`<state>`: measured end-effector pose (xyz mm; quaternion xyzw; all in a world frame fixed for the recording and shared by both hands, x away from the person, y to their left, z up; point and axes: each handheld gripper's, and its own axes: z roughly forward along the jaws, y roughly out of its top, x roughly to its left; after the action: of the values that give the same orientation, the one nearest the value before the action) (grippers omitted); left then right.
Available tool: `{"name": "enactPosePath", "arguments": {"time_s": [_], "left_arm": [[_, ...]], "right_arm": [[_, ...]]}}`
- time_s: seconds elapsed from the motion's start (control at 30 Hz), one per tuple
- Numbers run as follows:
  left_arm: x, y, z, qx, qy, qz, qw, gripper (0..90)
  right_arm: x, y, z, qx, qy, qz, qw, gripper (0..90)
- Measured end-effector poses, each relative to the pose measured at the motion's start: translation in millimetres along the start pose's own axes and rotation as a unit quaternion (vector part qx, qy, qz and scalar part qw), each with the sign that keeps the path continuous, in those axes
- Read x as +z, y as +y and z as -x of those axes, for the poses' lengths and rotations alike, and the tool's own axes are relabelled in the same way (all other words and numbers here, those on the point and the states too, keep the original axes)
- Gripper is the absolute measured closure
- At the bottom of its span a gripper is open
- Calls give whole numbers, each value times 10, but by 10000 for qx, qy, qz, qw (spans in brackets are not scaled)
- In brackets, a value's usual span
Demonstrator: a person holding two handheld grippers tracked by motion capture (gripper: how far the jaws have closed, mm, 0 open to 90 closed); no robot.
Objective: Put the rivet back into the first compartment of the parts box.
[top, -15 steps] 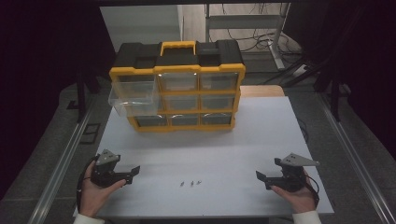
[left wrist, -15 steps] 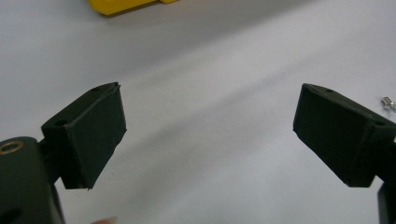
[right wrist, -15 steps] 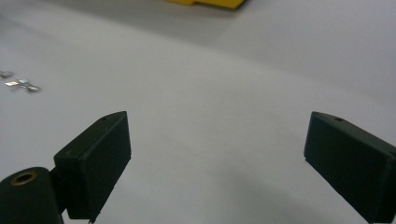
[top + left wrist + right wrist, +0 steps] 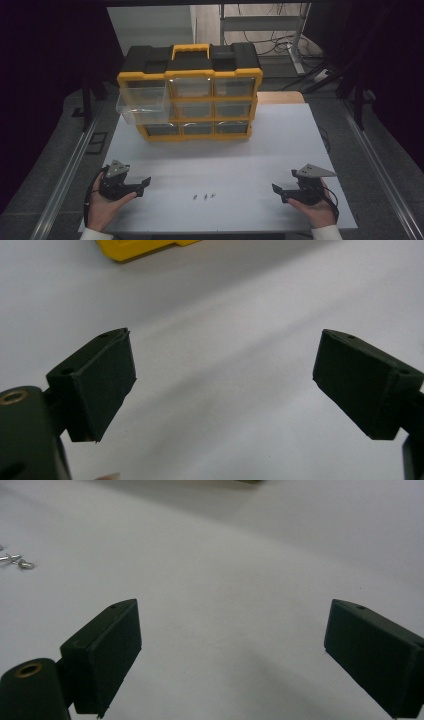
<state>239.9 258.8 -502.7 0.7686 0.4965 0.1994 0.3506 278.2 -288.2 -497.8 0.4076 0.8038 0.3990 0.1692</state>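
White desk (image 4: 280, 150), bare in front. Yellow-and-black organizer (image 4: 190, 92) upright at far middle, stiff plastic, likely bulky; top handle the obvious hold. One clear drawer (image 4: 142, 106) at its left side pulled out, light, probably slick-walled; best pinched by front lip. Left tongs (image 4: 142, 184) and right tongs (image 4: 278, 192) resting low at near corners, both spread wide, nothing between jaws. Three small screws (image 4: 204, 196) lying loose at near middle, between both tongs, apart from each. Tiny, hard metal, light, prone to roll or slip; best pinched across shank, jaws almost flat on desk.
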Motion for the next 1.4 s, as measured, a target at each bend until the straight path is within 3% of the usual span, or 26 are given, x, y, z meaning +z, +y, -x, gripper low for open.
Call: {"name": "enactPosePath", "arguments": {"time_s": [0.2, 0.87, 0.97, 1.13, 1.33, 1.4], "left_arm": [[-52, 3, -8, -94, -60, 32, 9999, 102], [-6, 92, 253, 298, -296, -155, 9990, 113], [20, 147, 372, 477, -395, -254, 9978, 117], [64, 223, 459, 590, -469, -420, 9963, 120], [202, 350, 628, 894, -622, -756, 9912, 122], [222, 365, 661, 916, -650, -782, 9906, 121]], "right_arm": [[-20, -2, -19, 28, 48, 36, 10000, 83], [26, -17, -17, 27, 74, -74, 9999, 95], [11, -16, -19, 33, 89, -51, 9999, 97], [16, -16, -26, 24, 79, -75, 9999, 97], [-2, -45, -16, 68, 39, -109, 9999, 97], [-8, -52, -13, 64, 34, -108, 9999, 96]]}}
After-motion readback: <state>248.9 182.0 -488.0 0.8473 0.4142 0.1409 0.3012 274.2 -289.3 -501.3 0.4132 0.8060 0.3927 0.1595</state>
